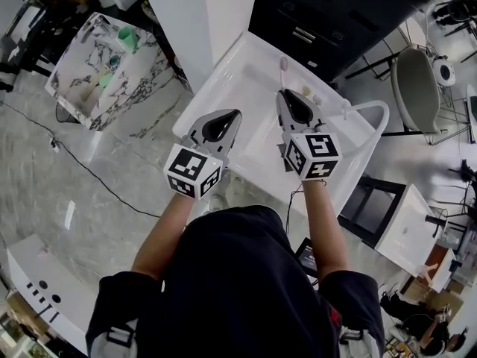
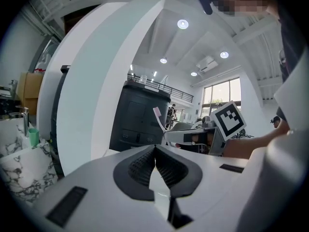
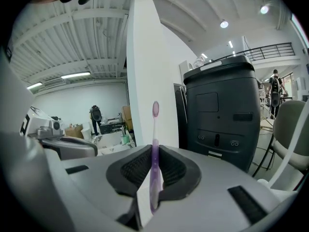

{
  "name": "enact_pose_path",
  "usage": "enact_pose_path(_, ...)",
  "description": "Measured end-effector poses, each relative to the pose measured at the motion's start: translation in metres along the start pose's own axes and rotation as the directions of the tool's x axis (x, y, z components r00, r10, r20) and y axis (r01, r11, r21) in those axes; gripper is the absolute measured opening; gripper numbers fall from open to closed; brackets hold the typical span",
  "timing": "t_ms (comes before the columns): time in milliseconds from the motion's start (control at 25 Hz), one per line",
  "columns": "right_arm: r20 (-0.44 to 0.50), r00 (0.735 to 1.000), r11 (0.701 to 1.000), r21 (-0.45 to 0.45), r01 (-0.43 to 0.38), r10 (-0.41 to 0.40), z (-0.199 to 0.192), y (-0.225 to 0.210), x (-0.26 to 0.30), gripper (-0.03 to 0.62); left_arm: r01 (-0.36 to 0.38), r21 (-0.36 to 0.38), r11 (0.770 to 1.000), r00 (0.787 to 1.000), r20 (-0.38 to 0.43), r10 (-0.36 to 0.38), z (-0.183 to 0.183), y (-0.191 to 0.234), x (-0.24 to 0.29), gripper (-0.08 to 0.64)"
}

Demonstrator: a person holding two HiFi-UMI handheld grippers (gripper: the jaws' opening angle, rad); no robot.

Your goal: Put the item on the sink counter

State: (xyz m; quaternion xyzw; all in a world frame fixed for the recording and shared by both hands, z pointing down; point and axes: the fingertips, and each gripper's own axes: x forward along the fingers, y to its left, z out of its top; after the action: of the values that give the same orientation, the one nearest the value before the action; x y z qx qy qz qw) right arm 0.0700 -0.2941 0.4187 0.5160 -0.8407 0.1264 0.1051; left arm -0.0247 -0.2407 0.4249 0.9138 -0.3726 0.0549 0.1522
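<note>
A pink-purple toothbrush point(image 3: 155, 144) stands upright between the jaws of my right gripper point(image 3: 154, 164), which is shut on its handle; its bristle head point(image 1: 283, 64) pokes out over the white sink point(image 1: 253, 73). The toothbrush point(image 2: 159, 119) also shows in the left gripper view, sticking up from the right gripper point(image 2: 203, 137). My left gripper point(image 2: 155, 164) is shut with nothing between its jaws. In the head view both grippers hover above the sink, the left gripper point(image 1: 223, 125) over its near left edge, the right gripper point(image 1: 292, 107) over the basin.
A marble-patterned counter point(image 1: 82, 88) with green cups point(image 1: 128, 37) stands to the left. A white pillar point(image 1: 201, 13) and a black cabinet point(image 1: 335, 13) lie behind the sink. A grey chair point(image 1: 417, 88) is at right. A cable point(image 1: 74, 159) runs across the floor.
</note>
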Motion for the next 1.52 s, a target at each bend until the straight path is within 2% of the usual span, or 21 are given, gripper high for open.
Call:
enact_pose_path(160, -0.038, 0.999, 0.999, -0.037, 0.010, -0.012, -0.002, -0.013, 0.013, 0.061, 0.015, -0.008, 1.000, 1.000, -0.018, -0.015, -0.006, -0.003, 0.014, 0.014)
enact_pose_path(280, -0.075, 0.997, 0.995, -0.098, 0.026, -0.033, -0.003, -0.024, 0.027, 0.061, 0.030, -0.005, 1.000, 0.999, -0.044, -0.030, -0.014, -0.004, 0.025, 0.014)
enact_pose_path(560, -0.147, 0.988, 0.981, -0.192, 0.014, -0.043, -0.002, -0.040, 0.062, 0.061, 0.042, 0.000, 0.999, 0.997, -0.066, -0.042, -0.022, 0.007, 0.045, 0.014)
enact_pose_path(800, -0.181, 0.982, 0.977, -0.215, 0.006, -0.046, -0.001, -0.050, 0.085, 0.061, 0.038, -0.016, 0.999, 0.997, -0.065, -0.039, -0.025, 0.022, 0.059, 0.014)
enact_pose_path(1040, -0.230, 0.972, 0.970, -0.243, -0.004, -0.054, -0.008, -0.063, 0.108, 0.061, 0.025, 0.029, 0.999, 0.999, -0.049, -0.023, -0.014, 0.041, 0.084, 0.014)
enact_pose_path(1200, -0.273, 0.960, 0.971, -0.237, -0.003, -0.064, -0.022, -0.078, 0.127, 0.061, 0.001, 0.028, 1.000, 0.998, -0.069, 0.001, -0.023, 0.056, 0.097, 0.014)
enact_pose_path(1520, -0.358, 0.929, 0.973, -0.231, 0.005, -0.089, -0.054, -0.114, 0.156, 0.061, 0.001, 0.015, 1.000, 0.994, -0.110, 0.001, -0.038, 0.068, 0.121, 0.014)
